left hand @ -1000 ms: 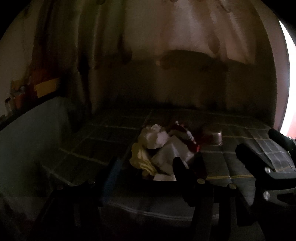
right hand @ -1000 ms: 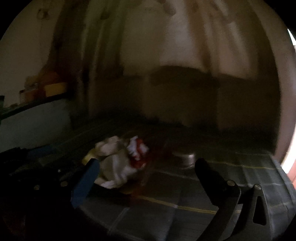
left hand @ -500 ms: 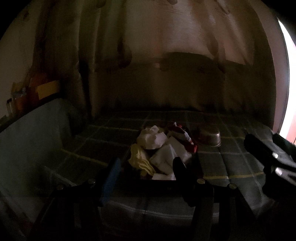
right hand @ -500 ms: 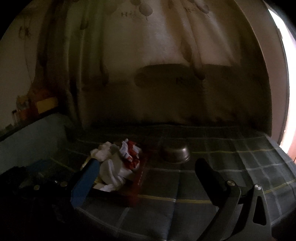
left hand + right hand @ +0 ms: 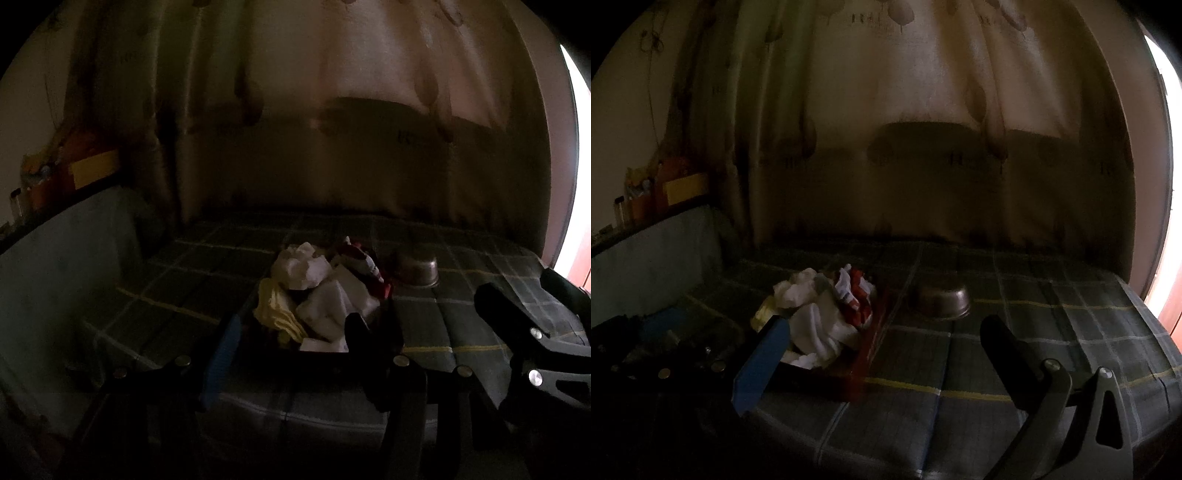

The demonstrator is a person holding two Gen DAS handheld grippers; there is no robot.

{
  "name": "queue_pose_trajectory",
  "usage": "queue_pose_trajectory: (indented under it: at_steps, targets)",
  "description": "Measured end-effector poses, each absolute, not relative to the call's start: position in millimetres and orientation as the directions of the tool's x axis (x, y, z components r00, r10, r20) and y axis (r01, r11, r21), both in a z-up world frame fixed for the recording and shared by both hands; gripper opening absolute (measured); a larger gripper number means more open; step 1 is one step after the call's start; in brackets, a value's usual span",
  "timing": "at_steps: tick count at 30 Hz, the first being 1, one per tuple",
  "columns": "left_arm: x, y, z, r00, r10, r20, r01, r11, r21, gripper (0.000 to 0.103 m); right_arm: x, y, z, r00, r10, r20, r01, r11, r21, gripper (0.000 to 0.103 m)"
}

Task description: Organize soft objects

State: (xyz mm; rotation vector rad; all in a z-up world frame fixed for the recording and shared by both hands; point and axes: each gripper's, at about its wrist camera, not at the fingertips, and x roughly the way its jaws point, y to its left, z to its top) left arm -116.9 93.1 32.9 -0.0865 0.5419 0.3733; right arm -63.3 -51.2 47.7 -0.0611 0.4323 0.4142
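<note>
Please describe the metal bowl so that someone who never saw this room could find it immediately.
Look at the bed covered with a dark checked blanket, in front of the long curtain. On it lies a dark tray heaped with white, yellow and red cloths; the metal bowl stands upside down on the blanket just beside that tray, toward the bright doorway. It is the only hard, shiny, round thing there.

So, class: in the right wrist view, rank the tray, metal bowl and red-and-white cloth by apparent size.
1. Tray
2. Metal bowl, though it sits farther back
3. Red-and-white cloth, partly buried, so unsure against the bowl

one tray (image 5: 862, 363), one metal bowl (image 5: 940, 299), one pile of cloths (image 5: 820, 314)
</note>
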Motion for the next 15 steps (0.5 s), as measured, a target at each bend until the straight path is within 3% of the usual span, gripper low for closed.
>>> queue_pose_trajectory:
  at_steps: [15]
  targets:
    - [-121.6,100.8,40.5,0.799,0.334,-0.499,-0.388,0.922,-0.004,0.06,-67.8,-52.1,47.6,0.831,0.37,-0.415,-0.394,0.919,0.029,0.102]
